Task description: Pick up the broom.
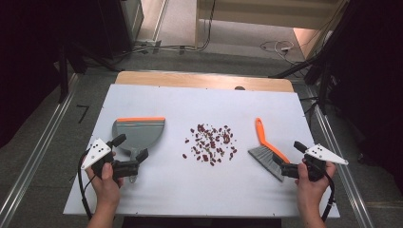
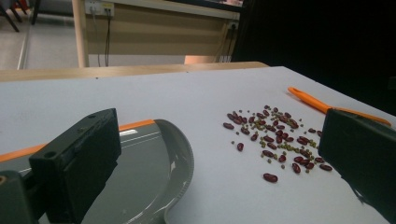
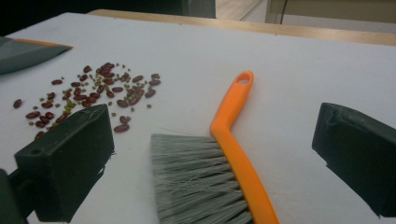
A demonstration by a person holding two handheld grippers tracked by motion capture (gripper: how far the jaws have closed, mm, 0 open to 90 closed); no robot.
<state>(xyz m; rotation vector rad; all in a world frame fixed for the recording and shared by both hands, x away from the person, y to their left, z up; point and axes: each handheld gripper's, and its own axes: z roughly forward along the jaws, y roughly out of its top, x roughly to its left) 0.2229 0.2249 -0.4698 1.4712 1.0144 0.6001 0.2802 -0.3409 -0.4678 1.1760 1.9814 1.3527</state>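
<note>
A grey dustpan (image 1: 138, 133) with an orange lip lies on the left of the white board; its curved rear wall (image 2: 177, 158) shows in the left gripper view. My left gripper (image 1: 130, 147) (image 2: 219, 154) is open, with one jaw over the pan's rear and nothing gripped. Red beans mixed with small green ones (image 1: 211, 142) (image 2: 275, 135) (image 3: 93, 98) are scattered mid-board. An orange-handled brush (image 1: 266, 147) (image 3: 233, 140) with grey bristles lies to their right. My right gripper (image 1: 289, 156) (image 3: 212, 154) is open, its jaws standing apart on either side of the brush without touching it.
The white board (image 1: 190, 190) sits on a wooden table whose edge (image 1: 204, 80) shows at the back. Cables and dark stands lie on the floor beyond. The orange brush handle (image 2: 313, 100) shows past the beans in the left gripper view.
</note>
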